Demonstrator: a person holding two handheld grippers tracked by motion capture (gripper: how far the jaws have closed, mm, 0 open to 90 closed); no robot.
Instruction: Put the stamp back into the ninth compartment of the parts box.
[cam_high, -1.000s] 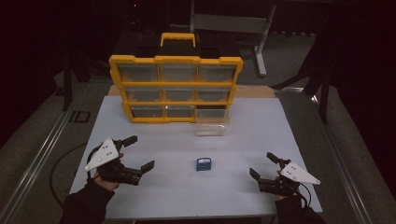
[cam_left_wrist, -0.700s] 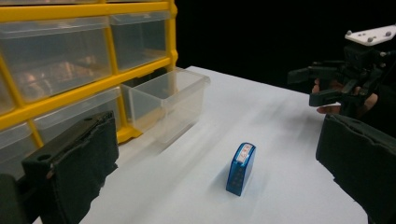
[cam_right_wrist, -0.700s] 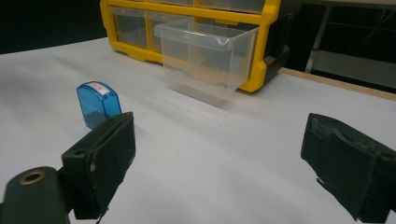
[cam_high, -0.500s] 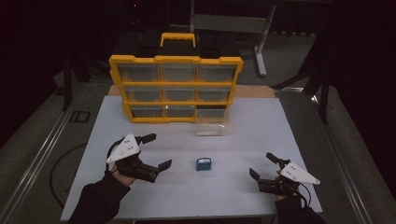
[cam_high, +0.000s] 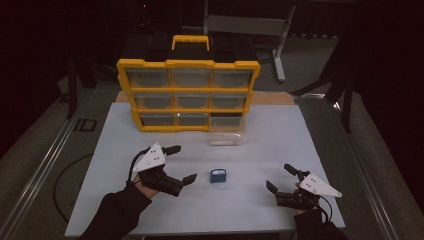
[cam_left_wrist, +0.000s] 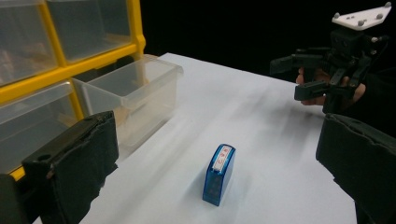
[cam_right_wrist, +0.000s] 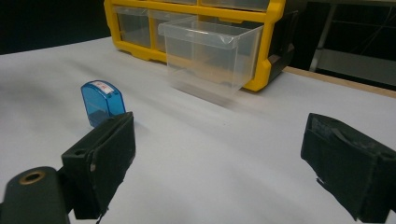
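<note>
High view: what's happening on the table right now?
A person holds a gripper in each hand. The left gripper, open, is pointed at the small blue box standing on the white table, not touching it. The right gripper sits open, apart. One clear drawer is pulled out of the yellow organizer.

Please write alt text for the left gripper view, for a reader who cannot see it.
A small blue case stands on its edge on the white table, apart from and between the open left gripper. A clear drawer sits pulled out of the yellow organizer behind; the right gripper hovers open opposite.
</note>
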